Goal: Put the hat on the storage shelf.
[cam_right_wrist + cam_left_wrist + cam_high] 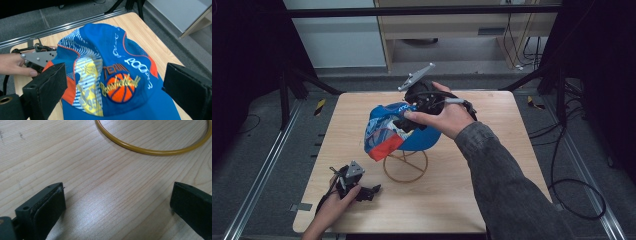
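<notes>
Blue cap (412, 131) on wire stand (405, 166), worktop (492, 180) centre: light, soft, floppy; grip stiffer orange brim at 7 o'clock. Right tongs (404, 122) released above crown; left tongs (371, 191) released, idle.

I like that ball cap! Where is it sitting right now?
The blue cap sits on top of the yellow wire stand in the middle of the table in the high view, just under the right claw.

Grey sleeve (507, 175), black fingers (47, 87), seemingly grey three-cornered plates (354, 170).
</notes>
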`<state>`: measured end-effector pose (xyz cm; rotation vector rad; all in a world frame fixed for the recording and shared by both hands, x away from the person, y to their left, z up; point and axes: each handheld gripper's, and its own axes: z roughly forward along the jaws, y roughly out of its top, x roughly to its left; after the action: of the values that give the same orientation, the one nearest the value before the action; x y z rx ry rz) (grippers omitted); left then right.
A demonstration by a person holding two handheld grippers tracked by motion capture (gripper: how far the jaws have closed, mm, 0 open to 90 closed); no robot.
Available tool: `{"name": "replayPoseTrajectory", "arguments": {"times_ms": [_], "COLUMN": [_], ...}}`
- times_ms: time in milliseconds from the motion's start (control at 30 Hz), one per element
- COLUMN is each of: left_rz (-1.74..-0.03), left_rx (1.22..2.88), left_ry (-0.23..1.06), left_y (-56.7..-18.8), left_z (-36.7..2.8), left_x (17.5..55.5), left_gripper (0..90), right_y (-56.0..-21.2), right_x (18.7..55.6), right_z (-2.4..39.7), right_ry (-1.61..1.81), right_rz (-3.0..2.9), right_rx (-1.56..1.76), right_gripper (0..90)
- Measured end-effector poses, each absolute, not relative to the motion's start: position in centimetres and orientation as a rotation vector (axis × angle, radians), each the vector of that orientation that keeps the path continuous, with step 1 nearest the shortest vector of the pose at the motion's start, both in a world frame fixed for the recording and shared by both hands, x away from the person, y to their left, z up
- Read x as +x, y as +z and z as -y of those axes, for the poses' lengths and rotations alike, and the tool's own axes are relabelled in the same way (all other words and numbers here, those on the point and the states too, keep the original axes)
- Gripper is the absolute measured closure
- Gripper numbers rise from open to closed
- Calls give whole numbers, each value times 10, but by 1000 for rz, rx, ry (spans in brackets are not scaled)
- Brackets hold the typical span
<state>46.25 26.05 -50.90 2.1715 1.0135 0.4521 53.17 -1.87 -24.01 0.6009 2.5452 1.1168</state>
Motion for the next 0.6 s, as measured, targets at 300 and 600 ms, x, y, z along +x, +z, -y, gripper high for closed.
{"name": "replayPoseTrajectory", "arguments": {"times_ms": [300,600], "left_rz": [-1014,-1014], "left_rx": [2172,2171], "left_ry": [452,452], "left_y": [-509,-509], "left_z": [-261,-261], "left_x": [463,463], "left_gripper": [0,0], "right_y": [-241,-241], "right_x": [529,526], "right_z": [33,44], "right_ry": [1126,1129], "right_rz": [-2506,-2494], "right_rx": [663,690], "right_gripper": [52,50]}}
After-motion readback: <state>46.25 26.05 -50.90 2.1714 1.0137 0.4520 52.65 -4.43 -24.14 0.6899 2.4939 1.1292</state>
